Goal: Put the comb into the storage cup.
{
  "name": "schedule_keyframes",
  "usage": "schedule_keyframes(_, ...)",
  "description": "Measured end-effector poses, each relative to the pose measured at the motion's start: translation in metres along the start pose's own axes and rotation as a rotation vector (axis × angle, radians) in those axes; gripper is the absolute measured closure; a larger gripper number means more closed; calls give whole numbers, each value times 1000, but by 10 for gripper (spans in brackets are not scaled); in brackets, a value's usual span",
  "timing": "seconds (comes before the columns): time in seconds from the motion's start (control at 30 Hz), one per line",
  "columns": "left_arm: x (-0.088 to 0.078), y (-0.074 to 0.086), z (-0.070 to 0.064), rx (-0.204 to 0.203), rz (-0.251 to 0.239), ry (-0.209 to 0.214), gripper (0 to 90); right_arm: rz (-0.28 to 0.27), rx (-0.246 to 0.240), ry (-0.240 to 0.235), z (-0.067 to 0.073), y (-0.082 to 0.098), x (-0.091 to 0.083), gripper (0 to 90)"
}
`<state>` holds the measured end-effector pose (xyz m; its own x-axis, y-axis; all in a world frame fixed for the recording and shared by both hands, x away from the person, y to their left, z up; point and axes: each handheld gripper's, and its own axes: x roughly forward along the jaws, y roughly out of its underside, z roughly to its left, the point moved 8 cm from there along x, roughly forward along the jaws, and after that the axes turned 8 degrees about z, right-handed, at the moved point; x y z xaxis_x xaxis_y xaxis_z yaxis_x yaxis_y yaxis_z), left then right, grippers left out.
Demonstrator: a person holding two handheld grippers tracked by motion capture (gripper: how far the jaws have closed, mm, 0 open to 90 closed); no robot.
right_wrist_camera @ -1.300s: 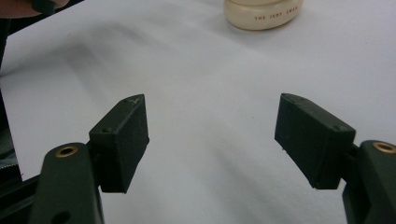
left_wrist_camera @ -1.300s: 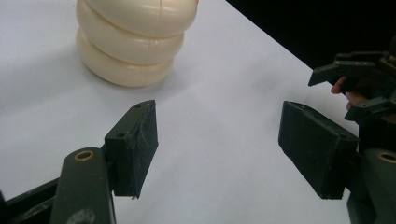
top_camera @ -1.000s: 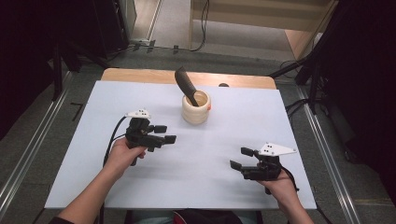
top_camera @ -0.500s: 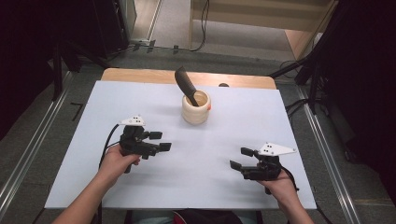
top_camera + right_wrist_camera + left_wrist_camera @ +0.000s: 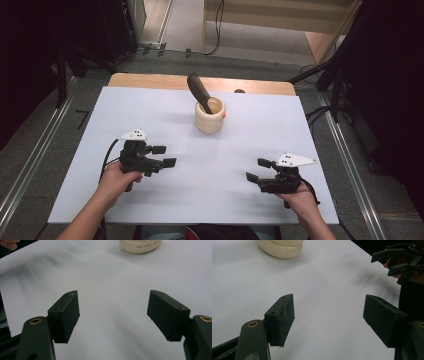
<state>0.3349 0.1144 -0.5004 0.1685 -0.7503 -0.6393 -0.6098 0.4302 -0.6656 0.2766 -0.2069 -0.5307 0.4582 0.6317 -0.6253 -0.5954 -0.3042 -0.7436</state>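
Cream mortar (image 5: 210, 116) stood mid-table toward the far edge, dark pestle (image 5: 199, 93) leaning inside (top-heavy, I'd say). Left gripper (image 5: 162, 156) and right gripper (image 5: 259, 170) were both wide open, empty, well apart from it. Risk: a clumsy nudge tips pestle out. White table (image 5: 300, 130) between was no obstacle.

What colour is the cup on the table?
Cream, the cup, clearest in the high view.
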Motion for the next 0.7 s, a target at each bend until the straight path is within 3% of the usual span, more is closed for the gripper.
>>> schedule_keyframes(0.7, -21, 21, 10, -32, 15, -56, 257, 1, 7, 2, -2, 1, 0, 241)
